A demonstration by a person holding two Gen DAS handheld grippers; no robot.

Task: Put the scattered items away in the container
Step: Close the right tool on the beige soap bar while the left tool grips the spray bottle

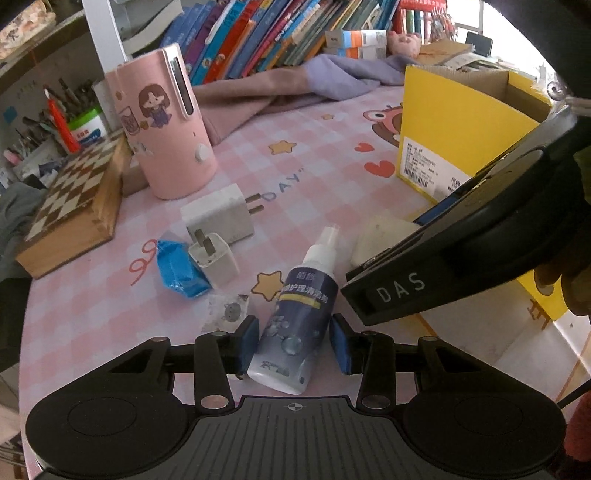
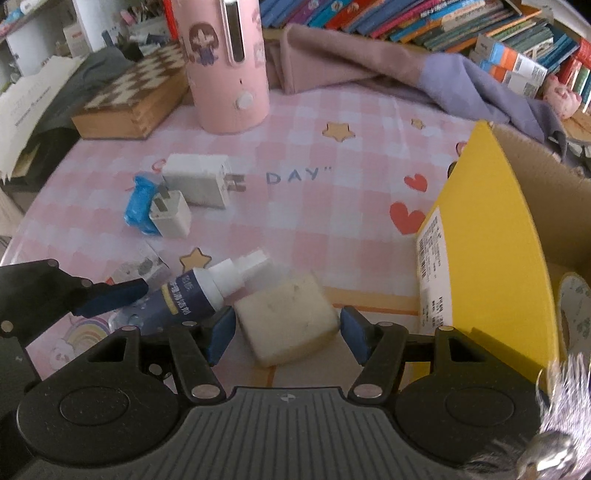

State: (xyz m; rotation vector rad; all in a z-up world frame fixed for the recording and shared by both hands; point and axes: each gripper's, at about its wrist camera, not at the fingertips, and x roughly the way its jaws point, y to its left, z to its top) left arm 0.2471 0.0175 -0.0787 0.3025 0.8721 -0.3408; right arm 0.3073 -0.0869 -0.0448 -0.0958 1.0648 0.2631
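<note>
A dark blue spray bottle [image 1: 295, 314] lies on the pink checked tablecloth between the open fingers of my left gripper [image 1: 293, 341]; it also shows in the right wrist view [image 2: 192, 295]. A cream sponge block [image 2: 288, 317] lies between the open fingers of my right gripper [image 2: 288, 334]; it also shows in the left wrist view [image 1: 384, 236]. A large white charger [image 1: 218, 218], a small white charger [image 1: 216, 258] and a blue packet [image 1: 179, 271] lie further back. The yellow cardboard box [image 2: 491, 236] stands open at the right.
A tall pink cylinder appliance [image 1: 166, 125] and a wooden chessboard box [image 1: 74, 206] stand at the back left. Folded cloth [image 2: 369, 66] and a row of books [image 1: 277, 29] lie behind. A small clear sticker packet [image 1: 229, 310] lies by the bottle.
</note>
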